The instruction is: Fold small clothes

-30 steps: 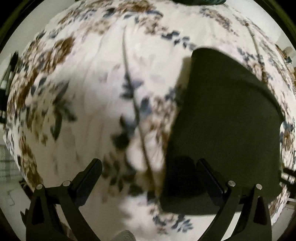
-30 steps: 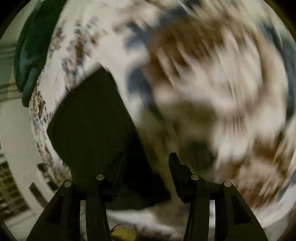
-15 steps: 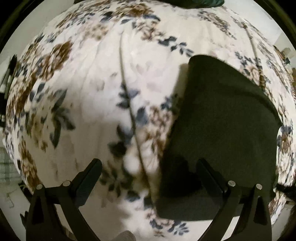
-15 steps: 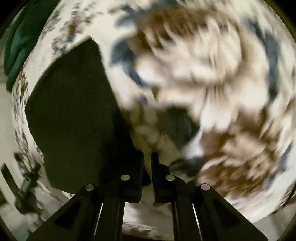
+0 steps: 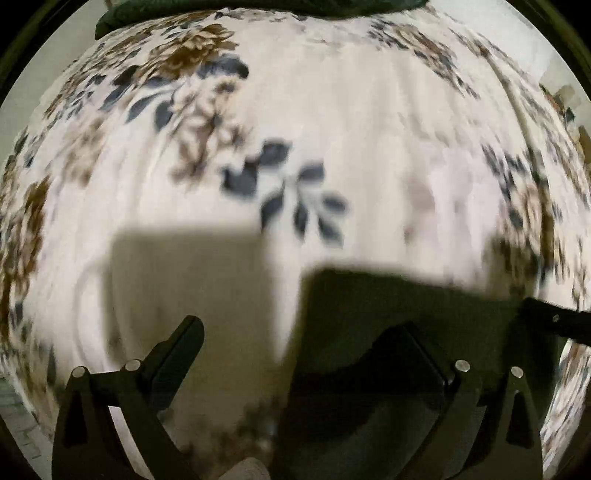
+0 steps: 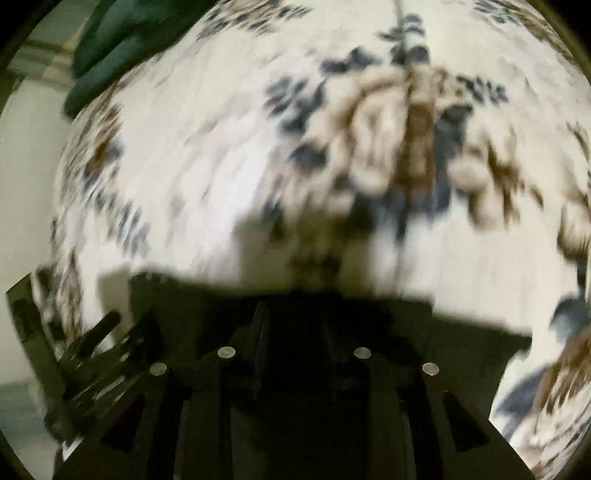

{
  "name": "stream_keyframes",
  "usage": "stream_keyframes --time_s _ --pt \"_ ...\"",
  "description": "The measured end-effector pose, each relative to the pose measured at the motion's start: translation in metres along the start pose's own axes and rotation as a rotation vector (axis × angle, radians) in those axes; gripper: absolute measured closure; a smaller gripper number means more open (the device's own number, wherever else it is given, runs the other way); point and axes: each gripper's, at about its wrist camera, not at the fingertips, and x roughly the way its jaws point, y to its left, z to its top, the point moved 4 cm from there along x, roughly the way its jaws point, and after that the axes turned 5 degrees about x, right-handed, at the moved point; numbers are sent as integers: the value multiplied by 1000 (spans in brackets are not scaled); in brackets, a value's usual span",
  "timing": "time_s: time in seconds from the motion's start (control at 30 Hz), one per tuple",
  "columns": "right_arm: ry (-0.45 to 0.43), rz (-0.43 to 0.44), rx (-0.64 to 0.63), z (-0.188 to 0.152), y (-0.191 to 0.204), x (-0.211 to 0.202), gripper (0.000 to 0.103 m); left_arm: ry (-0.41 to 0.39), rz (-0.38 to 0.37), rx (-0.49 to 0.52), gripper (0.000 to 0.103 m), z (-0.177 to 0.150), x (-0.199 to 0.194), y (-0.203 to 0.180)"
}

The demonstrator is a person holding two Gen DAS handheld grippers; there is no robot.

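Observation:
A dark folded garment (image 5: 406, 306) lies on a floral bedspread (image 5: 351, 129), low and right in the left wrist view. My left gripper (image 5: 299, 336) is open, with its right finger (image 5: 417, 354) over the garment and its left finger over the sheet. In the right wrist view the garment (image 6: 369, 310) fills the bottom, and my right gripper (image 6: 295, 325) is shut on its edge. The right gripper's tip (image 5: 546, 321) also shows at the garment's right side in the left wrist view.
A dark green fabric pile (image 6: 107, 48) lies at the bed's far edge; it also shows in the left wrist view (image 5: 258, 7). The left gripper (image 6: 96, 350) appears at lower left in the right wrist view. Pale floor lies past the bed's left edge.
Both views have swung over the bed, and the garment now sits low in both. The right gripper, shut beside the garment's edge half a second ago, now holds it.

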Motion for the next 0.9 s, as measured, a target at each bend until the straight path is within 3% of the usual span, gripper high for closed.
stream_keyframes --time_s 0.1,0.23,0.3,0.5,0.63,0.7,0.9 --pt "-21 -17 47 19 -11 0 76 20 -38 -25 0 15 -1 8" --pt "-40 39 91 14 -37 -32 72 -5 -53 -28 0 6 -20 21" --pt "-59 69 121 -5 -64 -59 52 -7 -82 -50 0 -7 -30 31" --pt "27 162 241 -75 -143 -84 47 7 -173 -89 0 -43 -42 45" --pt "90 235 296 -121 -171 -60 46 51 -292 -70 0 -69 -39 33" --pt "122 322 319 -135 -179 -42 46 76 -338 -55 0 -84 -35 27" --pt "158 540 324 -135 -165 0 44 115 -451 -52 0 -110 -20 14"
